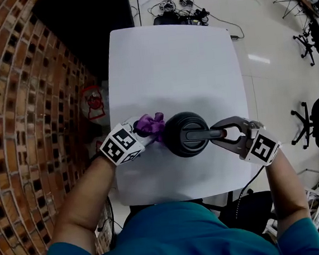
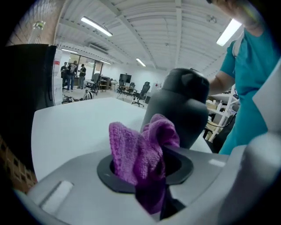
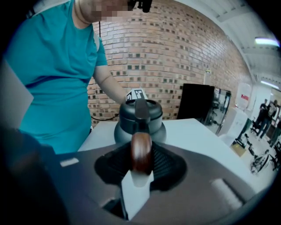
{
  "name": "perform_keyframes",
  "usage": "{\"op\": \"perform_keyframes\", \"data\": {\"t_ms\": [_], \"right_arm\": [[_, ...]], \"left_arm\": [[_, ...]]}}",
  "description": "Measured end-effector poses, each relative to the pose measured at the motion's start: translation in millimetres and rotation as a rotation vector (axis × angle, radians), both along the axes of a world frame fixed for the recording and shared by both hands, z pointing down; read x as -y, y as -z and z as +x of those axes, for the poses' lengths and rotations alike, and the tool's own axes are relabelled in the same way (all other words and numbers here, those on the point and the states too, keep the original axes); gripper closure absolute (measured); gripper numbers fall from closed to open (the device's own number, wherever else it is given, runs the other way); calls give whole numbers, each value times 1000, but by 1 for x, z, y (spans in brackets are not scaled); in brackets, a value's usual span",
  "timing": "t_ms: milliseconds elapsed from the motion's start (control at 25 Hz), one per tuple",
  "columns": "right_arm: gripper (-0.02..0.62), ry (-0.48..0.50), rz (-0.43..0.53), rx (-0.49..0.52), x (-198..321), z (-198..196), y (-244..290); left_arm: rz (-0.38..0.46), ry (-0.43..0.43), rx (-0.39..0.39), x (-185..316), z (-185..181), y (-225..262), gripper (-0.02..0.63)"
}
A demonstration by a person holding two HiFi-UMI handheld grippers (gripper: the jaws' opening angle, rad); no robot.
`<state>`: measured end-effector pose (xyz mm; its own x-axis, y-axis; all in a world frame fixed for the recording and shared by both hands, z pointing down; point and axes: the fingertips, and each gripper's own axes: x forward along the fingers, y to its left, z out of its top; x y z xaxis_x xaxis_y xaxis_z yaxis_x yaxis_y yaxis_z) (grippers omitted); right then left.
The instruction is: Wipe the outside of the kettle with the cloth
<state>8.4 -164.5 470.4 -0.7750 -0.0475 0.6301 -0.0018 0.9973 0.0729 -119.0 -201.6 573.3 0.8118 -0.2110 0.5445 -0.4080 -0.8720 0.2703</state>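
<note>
A dark kettle (image 1: pixel 183 133) stands on the white table (image 1: pixel 170 61), near its front edge. Its brown handle (image 3: pixel 141 152) points right, and my right gripper (image 1: pixel 221 134) is shut on that handle. My left gripper (image 1: pixel 143 130) is shut on a purple cloth (image 1: pixel 151 125). The bunched cloth (image 2: pixel 142 151) sits right against the kettle's (image 2: pixel 184 105) left side; whether it touches I cannot tell. In the right gripper view the kettle's body and lid (image 3: pixel 139 118) rise just beyond the jaws.
A brick wall (image 1: pixel 17 110) curves along the left. Office chairs (image 1: pixel 316 120) stand on the floor to the right, cables and gear (image 1: pixel 179 13) lie beyond the table's far edge. People (image 2: pixel 72 72) stand far off in the room.
</note>
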Motion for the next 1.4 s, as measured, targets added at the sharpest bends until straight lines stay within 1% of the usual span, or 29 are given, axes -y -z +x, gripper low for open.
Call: {"op": "perform_keyframes", "data": {"t_ms": [80, 160, 240, 280, 400, 440, 480, 520, 600, 680, 760, 840, 920, 960, 1040, 1080, 1120, 1160, 1240, 1320, 1400], "right_arm": [[499, 2, -4, 2, 0, -1, 0], [499, 3, -8, 4, 0, -2, -1], [499, 2, -13, 6, 0, -3, -2], [499, 1, -16, 9, 0, -3, -2], [499, 4, -12, 23, 0, -5, -1], [499, 4, -10, 27, 0, -5, 0], [499, 2, -9, 31, 0, -5, 0], [499, -1, -8, 37, 0, -4, 1], [499, 0, -3, 54, -1, -6, 2], [499, 18, 11, 69, -2, -9, 4], [499, 55, 37, 67, -4, -13, 6], [499, 103, 65, 56, -7, -16, 9], [499, 140, 88, 47, -8, -20, 10], [499, 151, 94, 45, -8, -20, 10], [499, 156, 97, 48, -6, -20, 10], [499, 154, 97, 52, -6, -19, 9], [499, 152, 96, 56, -6, -18, 9], [499, 149, 95, 59, -6, -18, 9], [499, 147, 96, 63, -6, -18, 9], [499, 144, 95, 62, -6, -19, 9], [499, 140, 94, 59, -5, -19, 9]], "left_arm": [[9, 0, 62, 6, 1, -14, 471], [1, -6, 116, 10, 1, -26, 472], [-16, -37, 132, 12, 1, -29, 472], [-23, -57, 114, 15, 0, -22, 472], [-38, -114, -18, 36, 2, 27, 472], [-38, -152, -42, 43, 8, 42, 472], [-39, -205, -44, 48, 16, 52, 471], [-41, -263, -26, 50, 25, 56, 471], [-58, -364, 33, 54, 40, 52, 472], [-81, -435, 94, 57, 53, 41, 474], [-88, -503, 151, 58, 65, 29, 476], [-85, -577, 192, 56, 80, 21, 477], [-86, -656, 194, 53, 93, 23, 476], [-94, -691, 173, 52, 99, 29, 474], [-123, -752, 102, 49, 108, 49, 474], [-139, -783, 76, 47, 112, 58, 474], [-154, -814, 68, 44, 115, 62, 474], [-168, -840, 77, 41, 118, 62, 474], [-190, -879, 127, 36, 124, 49, 474], [-203, -904, 182, 33, 130, 32, 476], [-219, -920, 218, 30, 137, 17, 477]]}}
